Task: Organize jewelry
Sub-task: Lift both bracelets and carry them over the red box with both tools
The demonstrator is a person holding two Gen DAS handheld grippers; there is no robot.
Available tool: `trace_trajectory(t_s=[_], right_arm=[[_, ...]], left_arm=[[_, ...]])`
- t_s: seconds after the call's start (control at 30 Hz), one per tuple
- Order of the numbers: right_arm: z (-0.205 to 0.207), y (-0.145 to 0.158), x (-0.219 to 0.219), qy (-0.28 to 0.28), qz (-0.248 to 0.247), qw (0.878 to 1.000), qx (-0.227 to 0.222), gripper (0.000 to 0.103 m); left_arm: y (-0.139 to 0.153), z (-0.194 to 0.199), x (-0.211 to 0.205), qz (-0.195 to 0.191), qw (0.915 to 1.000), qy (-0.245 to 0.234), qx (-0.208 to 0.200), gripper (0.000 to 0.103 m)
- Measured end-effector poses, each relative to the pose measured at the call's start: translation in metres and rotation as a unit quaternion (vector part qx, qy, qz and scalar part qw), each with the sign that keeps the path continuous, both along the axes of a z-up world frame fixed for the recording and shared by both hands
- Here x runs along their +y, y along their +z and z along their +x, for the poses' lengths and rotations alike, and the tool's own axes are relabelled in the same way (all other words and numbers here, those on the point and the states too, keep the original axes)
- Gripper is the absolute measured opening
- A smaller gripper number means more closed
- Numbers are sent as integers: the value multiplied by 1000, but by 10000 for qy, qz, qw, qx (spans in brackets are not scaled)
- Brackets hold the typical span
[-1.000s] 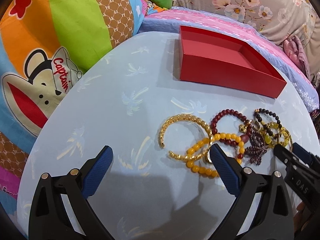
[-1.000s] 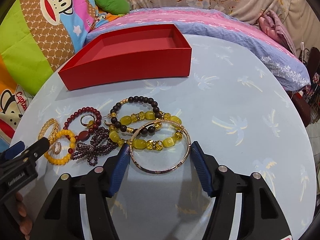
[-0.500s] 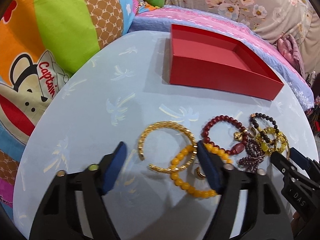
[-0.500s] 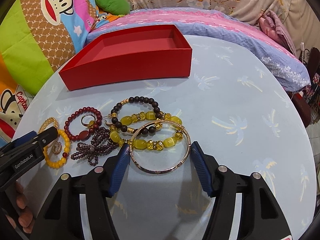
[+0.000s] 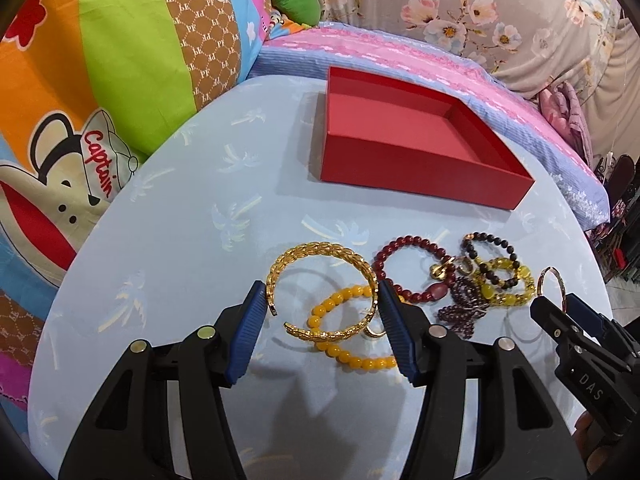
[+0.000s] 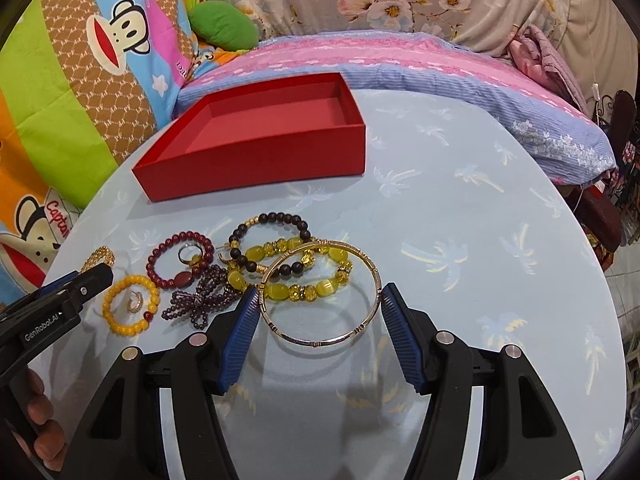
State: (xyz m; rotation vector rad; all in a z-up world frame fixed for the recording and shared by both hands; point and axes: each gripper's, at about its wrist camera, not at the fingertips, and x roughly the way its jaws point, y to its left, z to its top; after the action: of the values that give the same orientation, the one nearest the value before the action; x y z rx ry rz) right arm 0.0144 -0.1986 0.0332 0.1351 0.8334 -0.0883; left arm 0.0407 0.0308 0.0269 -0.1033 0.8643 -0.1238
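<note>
A gold braided cuff bangle (image 5: 320, 250) lies between the blue pads of my left gripper (image 5: 320, 292). The jaws are closing, and both pads touch its sides. An orange bead bracelet (image 5: 348, 356) and a small ring (image 5: 374, 332) lie under it. My right gripper (image 6: 320, 292) is shut on a thin gold bangle (image 6: 320, 342), held just above its shadow. The open red box (image 6: 256, 168) stands empty behind the jewellery. From the right wrist, the left gripper (image 6: 96, 276) shows at the left edge.
Dark red beads (image 6: 176, 238), a purple bead bow (image 6: 200, 304), black beads (image 6: 280, 218) and yellow-green beads (image 6: 320, 286) lie bunched on the round blue-clothed table (image 6: 480, 220). Cartoon pillows (image 5: 100, 80) and a bed border it. A hand (image 6: 40, 420) grips the left tool.
My left gripper has shifted over the gold cuff and its jaws have narrowed from wide apart until they touch it. The right gripper keeps the thin bangle and has not moved.
</note>
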Motion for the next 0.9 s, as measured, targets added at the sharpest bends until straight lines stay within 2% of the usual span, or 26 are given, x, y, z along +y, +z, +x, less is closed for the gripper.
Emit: trace_trajectory(t_s=[0.2, 0.37, 0.53, 0.67, 0.9], right_arm=[[4, 19, -4, 26, 84, 9998, -174, 60], [27, 41, -6, 203, 99, 9991, -370, 60], [77, 65, -12, 362, 175, 9979, -506, 60], [132, 79, -18, 415, 261, 9976, -488, 60], [233, 75, -17, 596, 191, 9980, -102, 60]], left_arm=[[21, 4, -6, -39, 9999, -102, -133, 54], [42, 27, -15, -46, 9991, -248, -350, 54], [65, 76, -27, -63, 9976, -375, -586, 54], [77, 128, -36, -22, 9970, -400, -662, 54], [69, 221, -57, 252, 9973, -548, -418, 54]])
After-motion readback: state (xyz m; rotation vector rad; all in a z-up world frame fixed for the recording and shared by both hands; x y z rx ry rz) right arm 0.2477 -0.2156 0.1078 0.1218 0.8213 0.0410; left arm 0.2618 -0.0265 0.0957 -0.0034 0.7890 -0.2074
